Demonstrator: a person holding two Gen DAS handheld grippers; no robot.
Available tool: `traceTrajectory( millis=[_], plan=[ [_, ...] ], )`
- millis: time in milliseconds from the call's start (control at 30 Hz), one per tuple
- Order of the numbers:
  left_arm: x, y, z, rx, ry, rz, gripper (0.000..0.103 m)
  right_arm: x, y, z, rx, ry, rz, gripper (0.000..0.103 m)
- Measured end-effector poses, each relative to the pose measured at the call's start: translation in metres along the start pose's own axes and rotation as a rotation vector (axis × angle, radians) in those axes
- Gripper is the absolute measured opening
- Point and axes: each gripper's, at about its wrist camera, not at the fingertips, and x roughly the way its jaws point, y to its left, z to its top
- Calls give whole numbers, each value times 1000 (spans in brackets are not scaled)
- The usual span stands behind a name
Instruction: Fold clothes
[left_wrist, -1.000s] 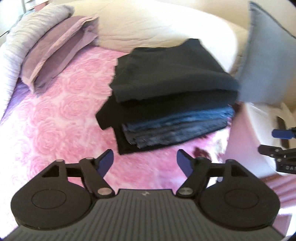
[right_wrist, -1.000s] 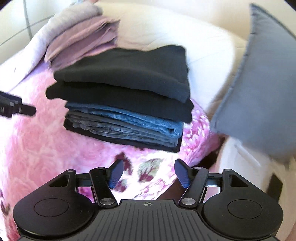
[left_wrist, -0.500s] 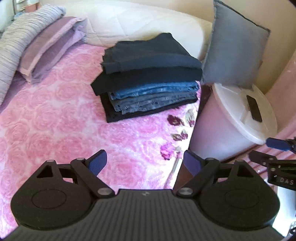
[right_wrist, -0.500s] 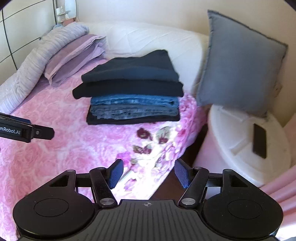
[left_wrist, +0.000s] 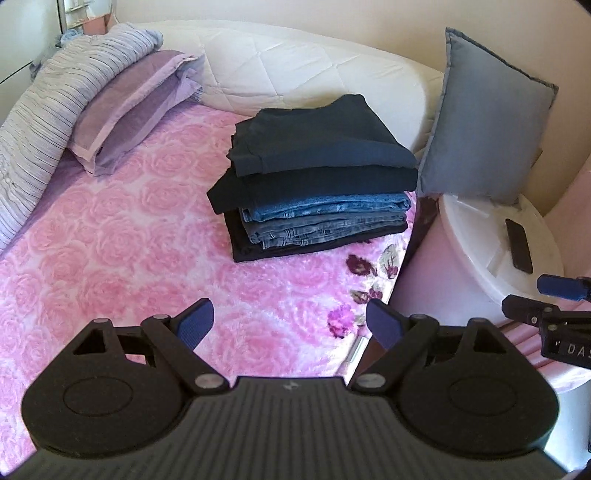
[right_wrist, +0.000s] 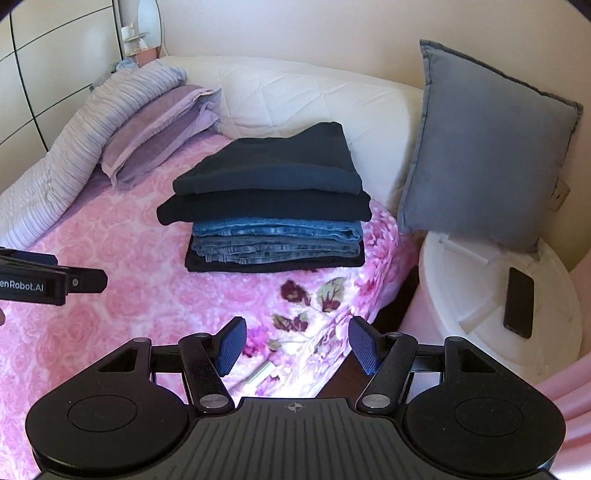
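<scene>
A stack of folded clothes (left_wrist: 314, 192), dark tops over jeans, sits on the pink rose blanket (left_wrist: 122, 258) of my bed, near the grey cushion (left_wrist: 484, 140). Only my right view shows the wardrobe doors (right_wrist: 55, 74) beyond the pillows (right_wrist: 155, 129). A dark phone (right_wrist: 519, 302) lies on the white tub lid (right_wrist: 476, 295) beside the bed. My left hand-held gripper (left_wrist: 290, 323) is spread wide and my right hand-held gripper (right_wrist: 295, 345) partly; both are empty, well short of the stack.
</scene>
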Motion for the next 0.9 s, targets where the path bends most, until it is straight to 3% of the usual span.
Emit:
traceTrajectory(
  millis=[900],
  plan=[
    [2,-22,-4,20,-15,61,88,3,-12,0,13,30,42,65]
  ],
)
